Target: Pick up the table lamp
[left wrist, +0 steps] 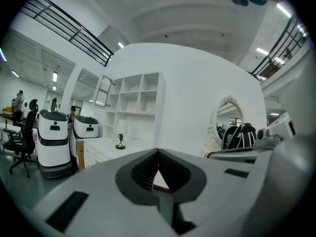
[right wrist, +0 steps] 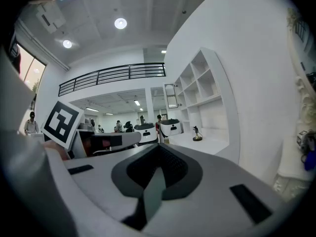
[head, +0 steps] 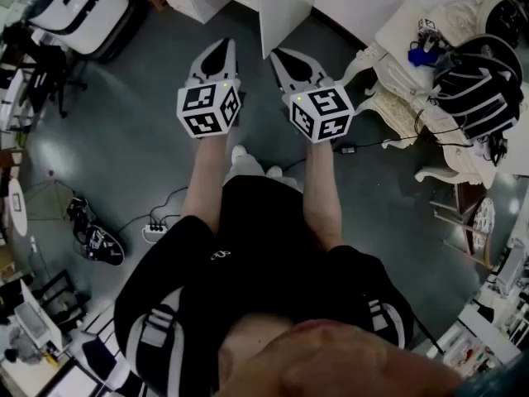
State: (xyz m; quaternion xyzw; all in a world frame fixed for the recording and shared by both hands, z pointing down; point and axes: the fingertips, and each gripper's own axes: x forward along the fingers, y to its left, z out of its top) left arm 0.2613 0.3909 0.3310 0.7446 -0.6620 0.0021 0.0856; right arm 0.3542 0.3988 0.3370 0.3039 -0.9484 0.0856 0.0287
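A small dark object on a round base (left wrist: 120, 142) stands on a white counter under the shelves, far ahead; it may be the table lamp. The right gripper view also shows the small dark object (right wrist: 197, 132), again far off. In the head view it is hidden. My left gripper (head: 217, 50) and right gripper (head: 281, 55) are held side by side over the grey floor and point at the white cabinet's corner (head: 277, 15). Both are shut with nothing in them; the left gripper's tips (left wrist: 158, 152) meet, and so do the right gripper's tips (right wrist: 159, 146).
White shelving (left wrist: 133, 98) rises above the counter. Two white wheeled robots (left wrist: 53, 143) stand left of it. At the right stands an ornate white dresser (head: 397, 98) with a mirror (left wrist: 228, 116) and a striped helmet (head: 479, 85). A power strip (head: 154, 232) and cables lie on the floor.
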